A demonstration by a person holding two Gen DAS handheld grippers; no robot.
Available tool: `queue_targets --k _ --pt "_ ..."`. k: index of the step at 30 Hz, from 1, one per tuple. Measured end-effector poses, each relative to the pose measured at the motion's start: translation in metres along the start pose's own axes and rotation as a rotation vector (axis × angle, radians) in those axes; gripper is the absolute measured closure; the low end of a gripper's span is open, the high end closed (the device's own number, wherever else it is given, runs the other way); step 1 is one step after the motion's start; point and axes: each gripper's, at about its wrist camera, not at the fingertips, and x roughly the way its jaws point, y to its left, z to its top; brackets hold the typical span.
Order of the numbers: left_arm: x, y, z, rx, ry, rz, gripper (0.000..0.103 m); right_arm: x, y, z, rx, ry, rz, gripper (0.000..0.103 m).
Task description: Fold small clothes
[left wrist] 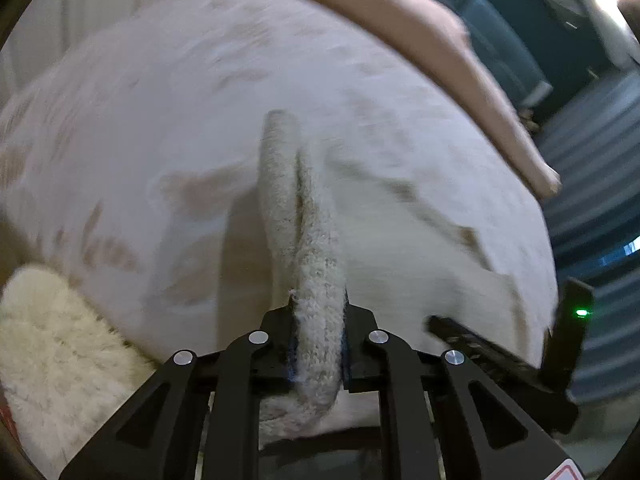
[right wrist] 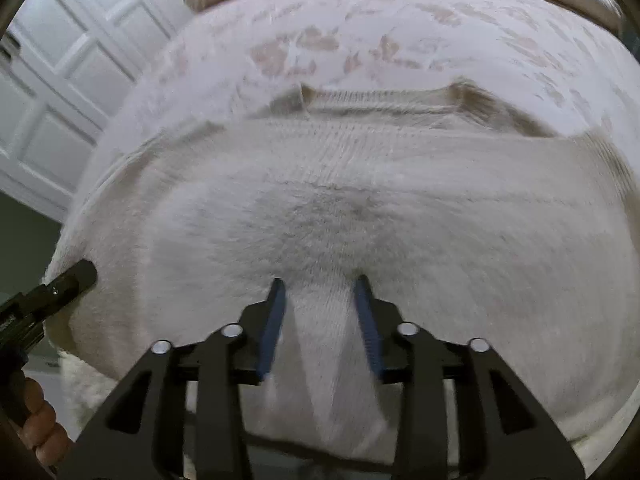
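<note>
Nearest the lens, the cream knit sweater [right wrist: 320,208] lies spread over the patterned bedspread [right wrist: 320,40], flattened so it can be folded. The left tongs [left wrist: 319,320] are clamped shut on a bunched fold of its knit, probably to carry that edge across. The right tongs [right wrist: 320,284] stand partly open astride a ridge of knit, pads seemingly not pressing it.

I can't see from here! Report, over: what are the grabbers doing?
Left gripper shut on cream knit sweater. Right gripper open, knit between its jaws. Nothing in the way, over.
</note>
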Motion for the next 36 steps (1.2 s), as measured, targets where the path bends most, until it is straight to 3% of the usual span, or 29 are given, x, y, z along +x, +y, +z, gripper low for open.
queue_targets --k 7,12,16,19,21,22,25,28,30,34,36 --pt "-0.009 -0.125 -0.010 0.251 -0.010 -0.107 0.092 -0.056 -0.057 -0.042 0.091 -0.096 -0.012 0.062" --pt "0.034 -0.201 -0.041 0.421 0.088 -0.147 0.092 -0.090 -0.127 -0.080 0.244 -0.128 -0.046 0.062" --pt "0.097 -0.232 -0.077 0.520 0.221 -0.093 0.092 -0.108 -0.167 -0.105 0.333 -0.141 -0.069 0.062" --pt "0.121 -0.224 -0.101 0.557 0.276 -0.019 0.090 -0.117 -0.184 -0.112 0.372 -0.155 -0.068 0.061" --pt "0.119 -0.226 -0.107 0.593 0.235 0.008 0.084 -0.123 -0.188 -0.112 0.390 -0.173 -0.051 0.059" --pt "0.112 -0.228 -0.108 0.608 0.217 0.014 0.082 -0.126 -0.189 -0.110 0.394 -0.183 -0.033 0.054" --pt "0.091 -0.224 -0.106 0.602 0.197 -0.004 0.049 -0.130 -0.186 -0.098 0.409 -0.207 0.047 0.043" --pt "0.061 -0.215 -0.107 0.578 0.125 0.008 0.032 -0.128 -0.178 -0.077 0.411 -0.210 0.153 0.033" --pt "0.043 -0.198 -0.103 0.553 0.106 0.012 0.030 -0.122 -0.169 -0.065 0.400 -0.196 0.189 0.026" --pt "0.035 -0.162 -0.103 0.489 0.132 0.099 0.030 -0.095 -0.151 -0.046 0.395 -0.109 0.241 0.026" --pt "0.031 -0.134 -0.099 0.399 0.150 0.133 0.030 -0.077 -0.141 -0.040 0.397 -0.048 0.263 0.026"
